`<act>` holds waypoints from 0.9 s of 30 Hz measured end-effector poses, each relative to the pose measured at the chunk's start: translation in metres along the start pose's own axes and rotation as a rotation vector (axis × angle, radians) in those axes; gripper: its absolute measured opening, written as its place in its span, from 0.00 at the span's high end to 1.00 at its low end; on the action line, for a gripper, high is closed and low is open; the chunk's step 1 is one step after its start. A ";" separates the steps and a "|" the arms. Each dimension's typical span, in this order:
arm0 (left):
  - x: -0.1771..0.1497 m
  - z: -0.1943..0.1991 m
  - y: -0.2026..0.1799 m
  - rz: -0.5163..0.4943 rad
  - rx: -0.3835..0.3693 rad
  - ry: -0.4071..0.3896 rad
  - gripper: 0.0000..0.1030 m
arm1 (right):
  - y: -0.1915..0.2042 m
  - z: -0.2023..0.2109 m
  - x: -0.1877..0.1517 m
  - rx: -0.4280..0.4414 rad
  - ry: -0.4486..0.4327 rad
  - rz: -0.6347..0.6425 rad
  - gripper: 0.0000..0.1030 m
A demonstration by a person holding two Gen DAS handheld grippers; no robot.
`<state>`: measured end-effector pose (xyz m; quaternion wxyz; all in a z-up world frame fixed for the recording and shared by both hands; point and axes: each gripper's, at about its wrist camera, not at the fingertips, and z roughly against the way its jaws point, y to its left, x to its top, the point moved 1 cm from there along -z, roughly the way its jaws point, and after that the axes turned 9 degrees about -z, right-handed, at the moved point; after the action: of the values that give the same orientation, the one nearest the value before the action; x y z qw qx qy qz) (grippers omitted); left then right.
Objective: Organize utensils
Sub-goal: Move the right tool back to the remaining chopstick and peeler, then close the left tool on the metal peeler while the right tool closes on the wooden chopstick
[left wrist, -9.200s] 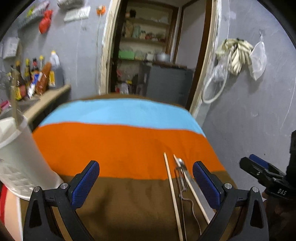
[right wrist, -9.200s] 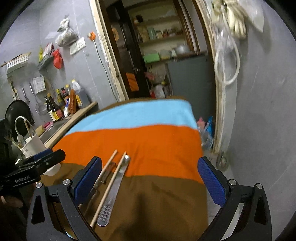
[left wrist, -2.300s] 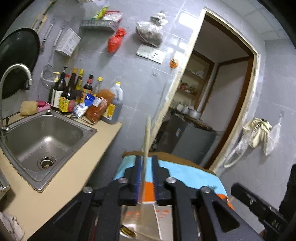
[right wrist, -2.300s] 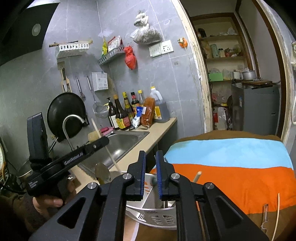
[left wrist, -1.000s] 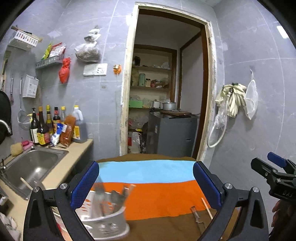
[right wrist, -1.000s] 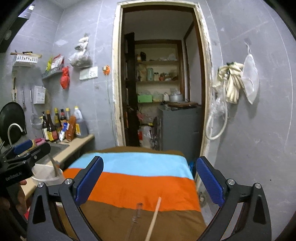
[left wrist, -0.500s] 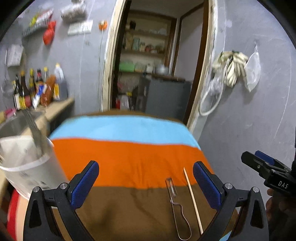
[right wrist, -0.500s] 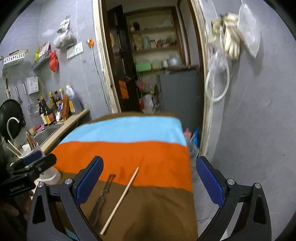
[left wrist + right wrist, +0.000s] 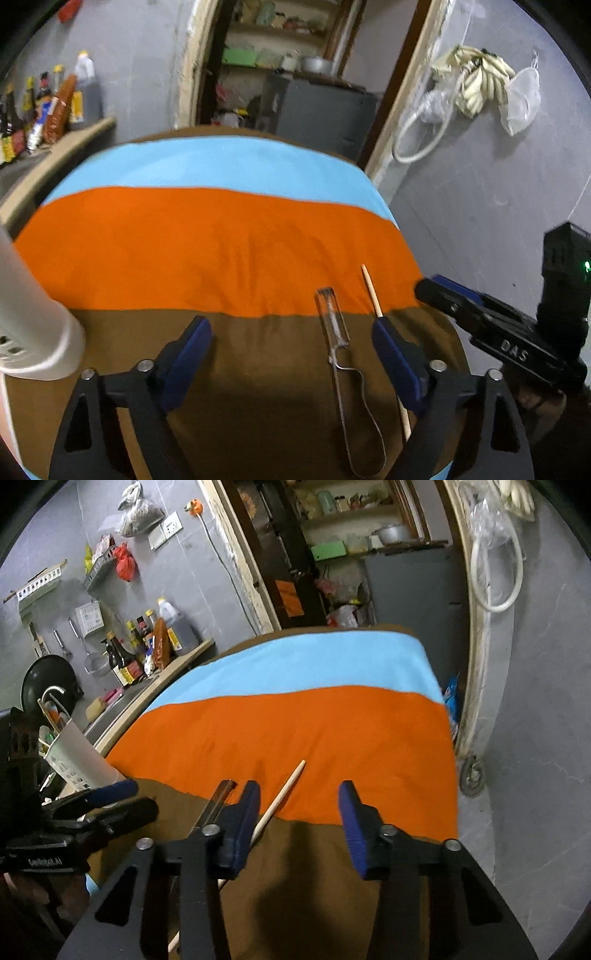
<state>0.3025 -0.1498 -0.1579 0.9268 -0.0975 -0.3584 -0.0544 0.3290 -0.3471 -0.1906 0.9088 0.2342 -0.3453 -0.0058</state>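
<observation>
Well, both closing, empty-jawed grippers, left gripper [image 9: 291, 350] and right gripper [image 9: 299, 821], hover near the striped cloth's [image 9: 314, 731] right edge, chopstick [image 9: 370, 291] lying lengthwise, pointing away.

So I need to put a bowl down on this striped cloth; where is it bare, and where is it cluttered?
The orange band and the light blue band beyond it lie bare. Clutter sits near the cloth's right edge in the left wrist view: a metal peeler with a wire handle and a wooden chopstick, with both grippers closing in. The white slotted utensil holder occupies the cloth's left side.
</observation>
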 end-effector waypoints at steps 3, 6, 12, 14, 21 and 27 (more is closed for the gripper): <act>-0.001 -0.014 -0.006 -0.016 -0.028 0.050 0.27 | -0.003 -0.006 -0.003 0.005 0.008 -0.002 0.63; 0.000 -0.028 -0.012 -0.033 -0.044 0.098 0.36 | -0.005 -0.012 -0.004 0.010 0.023 -0.003 0.63; 0.004 -0.040 -0.017 -0.076 0.017 0.120 0.49 | -0.009 -0.018 -0.007 0.029 0.051 -0.004 0.63; 0.006 -0.042 -0.017 -0.091 0.037 0.128 0.55 | -0.008 -0.020 -0.006 0.040 0.063 0.000 0.63; 0.008 -0.037 0.003 -0.029 0.023 0.137 0.78 | -0.002 -0.042 -0.009 0.085 0.155 0.008 0.74; 0.005 -0.035 0.018 0.043 -0.041 0.148 0.79 | 0.006 -0.059 -0.009 0.103 0.238 0.006 0.78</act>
<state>0.3324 -0.1406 -0.1823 0.9496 -0.1198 -0.2854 -0.0491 0.3579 -0.3155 -0.2322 0.9301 0.2786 -0.2356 0.0423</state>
